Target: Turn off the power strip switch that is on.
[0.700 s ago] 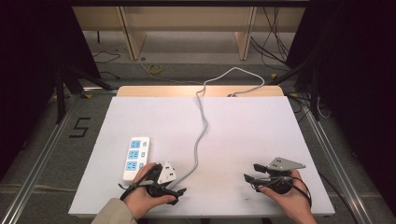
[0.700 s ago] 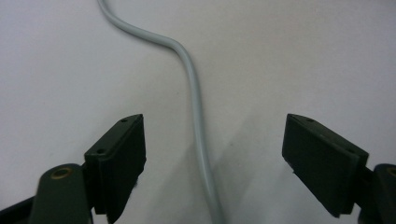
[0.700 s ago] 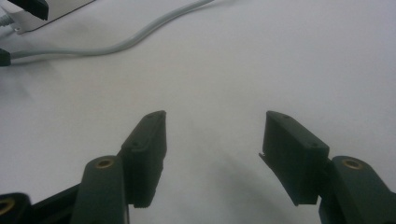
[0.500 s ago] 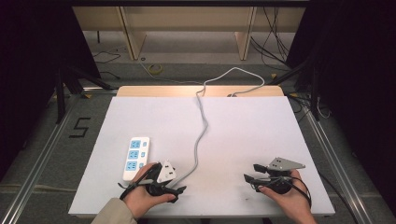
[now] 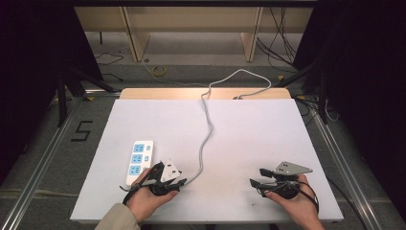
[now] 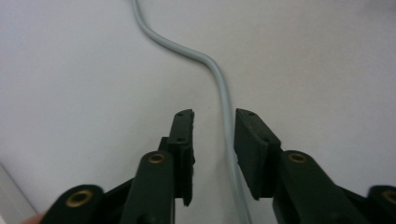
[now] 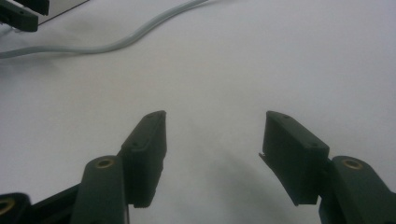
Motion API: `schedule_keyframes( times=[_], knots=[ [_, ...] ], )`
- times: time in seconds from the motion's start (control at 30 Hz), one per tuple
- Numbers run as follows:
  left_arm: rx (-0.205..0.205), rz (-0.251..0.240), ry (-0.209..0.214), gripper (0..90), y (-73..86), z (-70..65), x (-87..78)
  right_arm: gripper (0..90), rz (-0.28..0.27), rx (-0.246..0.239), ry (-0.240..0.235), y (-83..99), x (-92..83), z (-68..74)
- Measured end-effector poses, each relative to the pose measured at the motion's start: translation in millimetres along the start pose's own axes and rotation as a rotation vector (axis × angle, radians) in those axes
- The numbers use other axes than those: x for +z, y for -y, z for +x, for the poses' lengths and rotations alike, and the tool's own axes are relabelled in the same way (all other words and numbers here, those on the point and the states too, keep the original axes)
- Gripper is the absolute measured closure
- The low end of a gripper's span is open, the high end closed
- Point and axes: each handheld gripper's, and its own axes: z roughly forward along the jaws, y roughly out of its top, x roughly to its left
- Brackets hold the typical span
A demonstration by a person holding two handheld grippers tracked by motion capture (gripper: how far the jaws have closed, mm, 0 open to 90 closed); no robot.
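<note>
A grey cable (image 5: 207, 134) runs from the back of the white table (image 5: 268, 129) down toward the front left. A white power strip (image 5: 139, 160) with blue sockets lies at the front left. My left gripper (image 5: 178, 182), held in a hand just right of the strip, points at the cable's near end. In the left gripper view the cable (image 6: 205, 58) passes between the jaws of the left gripper (image 6: 215, 130), close to the right pad (image 6: 252, 144), with a gap on both sides. My right gripper (image 5: 256, 177) rests at the front right, and in its own view (image 7: 215, 135) its jaws stand wide with nothing between them.
The cable (image 7: 121, 44) curves across the top left of the right gripper view. Beyond the table's far edge are wooden shelf legs (image 5: 134, 36) and loose wires on the floor (image 5: 160, 71). Metal rails (image 5: 43, 158) flank the table.
</note>
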Motion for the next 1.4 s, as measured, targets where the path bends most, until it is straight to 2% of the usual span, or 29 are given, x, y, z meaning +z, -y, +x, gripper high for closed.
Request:
schedule_keyframes(
  times=[0.17, 0.63, 1.07, 1.4],
  knots=[
    [-0.012, -0.006, -0.034, 89.4, -1.5, 3.6, -1.5, 40.7, -0.001, -0.002, 0.000, -0.2, 0.3, 0.4],
    [-0.038, 0.021, -0.054, 89.7, -8.6, 14.9, -2.5, 40.7, -0.004, -0.002, 0.003, -0.3, 0.2, 0.4],
    [-0.066, 0.033, -0.099, 89.7, -6.2, 28.2, -7.2, 39.9, -0.008, -0.003, 0.003, -0.5, -1.1, 0.1],
    [-0.078, 0.040, -0.112, 89.7, -5.4, 32.4, -9.1, 39.8, -0.008, -0.009, 0.003, -0.7, -1.0, 0.4]
  ],
)
